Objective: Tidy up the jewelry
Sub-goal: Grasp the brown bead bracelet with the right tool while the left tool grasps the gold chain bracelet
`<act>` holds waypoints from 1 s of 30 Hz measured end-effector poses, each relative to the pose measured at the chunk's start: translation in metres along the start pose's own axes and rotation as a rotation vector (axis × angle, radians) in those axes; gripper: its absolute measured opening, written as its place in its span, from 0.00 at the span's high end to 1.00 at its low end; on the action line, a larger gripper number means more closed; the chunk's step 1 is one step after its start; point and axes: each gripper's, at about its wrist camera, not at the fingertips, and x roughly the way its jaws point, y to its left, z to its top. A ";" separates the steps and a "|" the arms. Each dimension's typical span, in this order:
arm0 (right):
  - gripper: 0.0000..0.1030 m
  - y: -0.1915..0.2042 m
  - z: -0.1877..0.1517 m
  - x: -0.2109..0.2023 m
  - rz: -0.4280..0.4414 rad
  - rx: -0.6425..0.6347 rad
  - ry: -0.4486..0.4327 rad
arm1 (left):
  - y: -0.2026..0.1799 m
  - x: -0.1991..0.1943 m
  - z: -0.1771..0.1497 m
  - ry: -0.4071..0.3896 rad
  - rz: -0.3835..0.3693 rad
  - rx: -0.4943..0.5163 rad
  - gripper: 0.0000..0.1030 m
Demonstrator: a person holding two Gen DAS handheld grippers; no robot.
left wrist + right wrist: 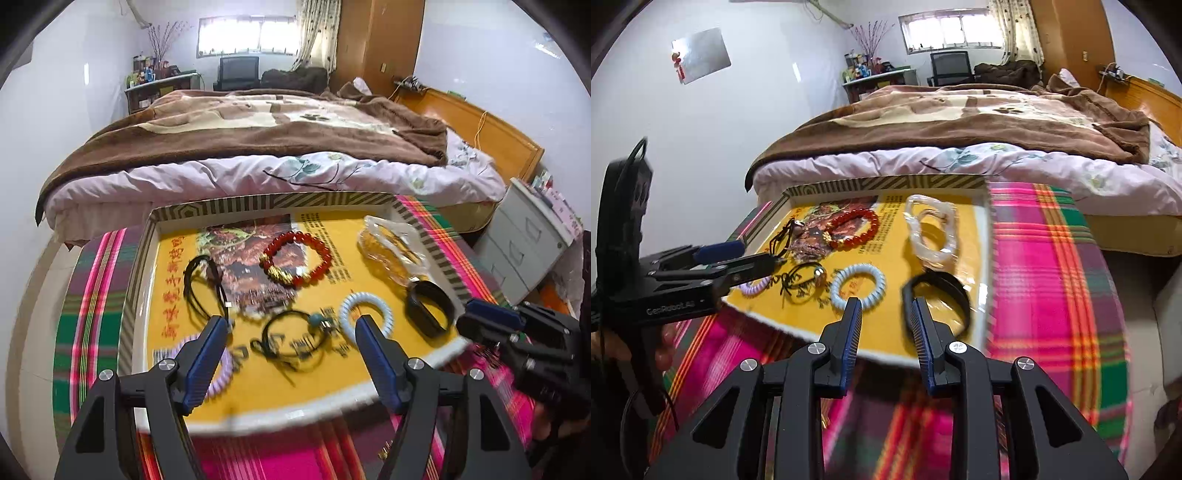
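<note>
A yellow-lined tray (369, 373) (886, 339) holds jewelry: a red bead bracelet (297, 258) (854, 228), a pale blue coil band (365, 314) (857, 286), a black wristband (430, 308) (936, 295), a clear bagged bangle (393, 251) (932, 230), black cord pieces (207, 286) (803, 282) and a lilac coil band (221, 373) (755, 286). My left gripper (291, 323) is open above the tray's near side, empty. My right gripper (886, 308) is open with a narrower gap, empty, just in front of the black wristband.
The tray lies on a pink and green plaid cloth (88, 295) (1052, 266). A bed with a brown blanket (258, 129) (960, 114) stands right behind. A grey drawer unit (524, 240) is at the right.
</note>
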 end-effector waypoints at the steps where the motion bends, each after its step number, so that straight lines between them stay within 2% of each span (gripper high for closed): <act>1: 0.72 -0.003 -0.003 -0.007 -0.008 -0.001 -0.005 | -0.001 -0.006 -0.006 -0.004 -0.009 -0.003 0.30; 10: 0.71 -0.040 -0.038 -0.054 -0.082 0.056 -0.034 | -0.012 -0.042 -0.041 -0.026 -0.027 -0.012 0.28; 18: 0.71 -0.062 -0.068 -0.067 -0.148 0.046 -0.005 | -0.021 -0.050 -0.064 -0.006 -0.041 -0.022 0.28; 20: 0.65 -0.066 -0.072 -0.069 -0.171 0.043 -0.008 | -0.023 -0.051 -0.071 0.001 -0.047 -0.028 0.28; 22: 0.51 -0.071 -0.072 -0.067 -0.177 0.039 -0.008 | -0.025 -0.050 -0.076 0.012 -0.057 -0.031 0.28; 30: 0.51 -0.088 -0.066 -0.043 -0.205 0.032 0.028 | -0.030 -0.045 -0.087 0.039 -0.057 -0.044 0.28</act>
